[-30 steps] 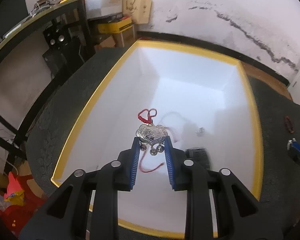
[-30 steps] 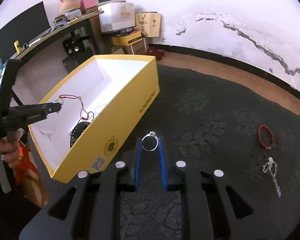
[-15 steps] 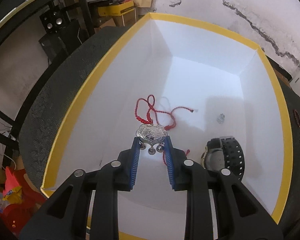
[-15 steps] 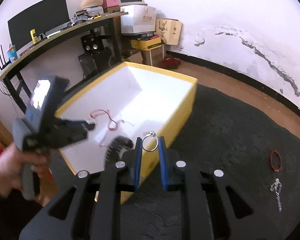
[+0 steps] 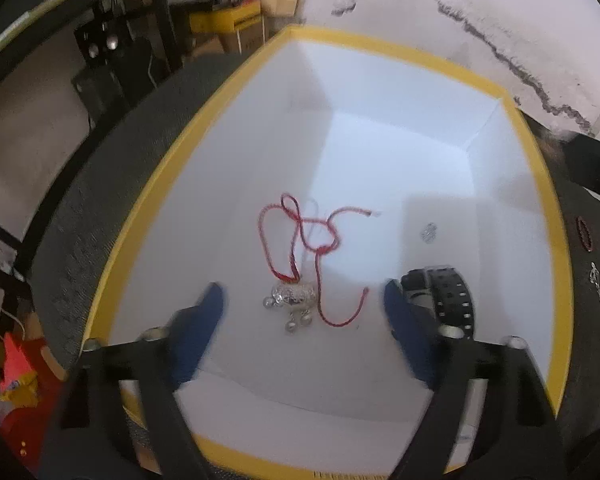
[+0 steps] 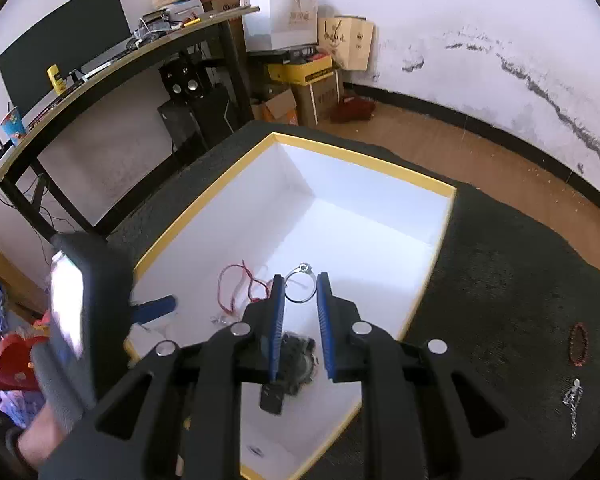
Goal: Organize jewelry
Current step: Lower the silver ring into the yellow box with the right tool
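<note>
A yellow-rimmed white box (image 5: 384, 46) sits on a dark mat. My left gripper (image 5: 304, 304) is open over its near end. A silver lock pendant (image 5: 290, 298) on a red cord (image 5: 300, 228) lies on the box floor between the fingers, untouched. A black watch (image 5: 446, 294) and a small silver piece (image 5: 428, 232) lie to its right. My right gripper (image 6: 300, 292) is shut on a silver ring (image 6: 299, 288), held above the box (image 6: 364, 162). The left gripper (image 6: 154, 306) shows at the box's left rim.
A red bead bracelet (image 6: 579, 345) and a silver chain (image 6: 573, 402) lie on the mat right of the box. A desk with a monitor (image 6: 60, 58), speakers and cardboard boxes stand at the back left. A cracked white wall runs behind.
My left gripper opened and dropped the lock pendant onto the box floor. My right gripper moved left with the ring from beside the box to above its inside.
</note>
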A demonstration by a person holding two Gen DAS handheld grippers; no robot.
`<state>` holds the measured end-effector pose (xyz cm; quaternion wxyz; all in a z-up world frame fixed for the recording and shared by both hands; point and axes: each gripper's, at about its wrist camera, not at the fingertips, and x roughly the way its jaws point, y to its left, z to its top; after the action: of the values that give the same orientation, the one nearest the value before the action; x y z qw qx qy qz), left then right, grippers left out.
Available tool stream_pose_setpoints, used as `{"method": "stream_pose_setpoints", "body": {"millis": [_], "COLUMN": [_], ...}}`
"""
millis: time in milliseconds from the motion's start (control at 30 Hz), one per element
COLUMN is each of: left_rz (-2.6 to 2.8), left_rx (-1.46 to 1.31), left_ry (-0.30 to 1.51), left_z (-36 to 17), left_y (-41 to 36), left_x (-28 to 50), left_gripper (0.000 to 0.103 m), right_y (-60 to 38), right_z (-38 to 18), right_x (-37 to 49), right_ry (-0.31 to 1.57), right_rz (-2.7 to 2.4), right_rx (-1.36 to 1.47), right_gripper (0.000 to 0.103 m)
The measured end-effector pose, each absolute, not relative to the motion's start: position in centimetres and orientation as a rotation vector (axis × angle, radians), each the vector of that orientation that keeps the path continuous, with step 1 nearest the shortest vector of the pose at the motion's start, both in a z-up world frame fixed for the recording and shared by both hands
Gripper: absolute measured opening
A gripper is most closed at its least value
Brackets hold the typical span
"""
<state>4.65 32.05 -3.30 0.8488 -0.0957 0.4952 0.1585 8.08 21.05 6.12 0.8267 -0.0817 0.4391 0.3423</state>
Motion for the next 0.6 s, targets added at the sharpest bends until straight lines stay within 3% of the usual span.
{"method": "stream_pose_setpoints", "body": {"millis": [100, 333, 600], "left_rz": [0.334, 0.351, 0.331], "left_rx": [-0.230, -0.415, -0.456], "left_ry": [1.030, 0.961, 0.949], "left_z": [-2.4, -1.0, -0.8], "left_y": [32.0, 34.6, 34.0], "left_x": [3.5, 0.7, 0.8], "left_gripper": [0.088, 0.088, 0.088], "right_y": [22.5, 26.3, 27.2], "right_z": [5.4, 0.2, -2.2], "right_x": [9.6, 13.4, 13.9], "right_ry": [0.978, 1.179, 1.218], "right_rz": [0.718, 0.642, 0.590], "right_rx": [-0.163, -0.215, -0.266], "right_gripper": [0.017, 0.017, 0.017]}}
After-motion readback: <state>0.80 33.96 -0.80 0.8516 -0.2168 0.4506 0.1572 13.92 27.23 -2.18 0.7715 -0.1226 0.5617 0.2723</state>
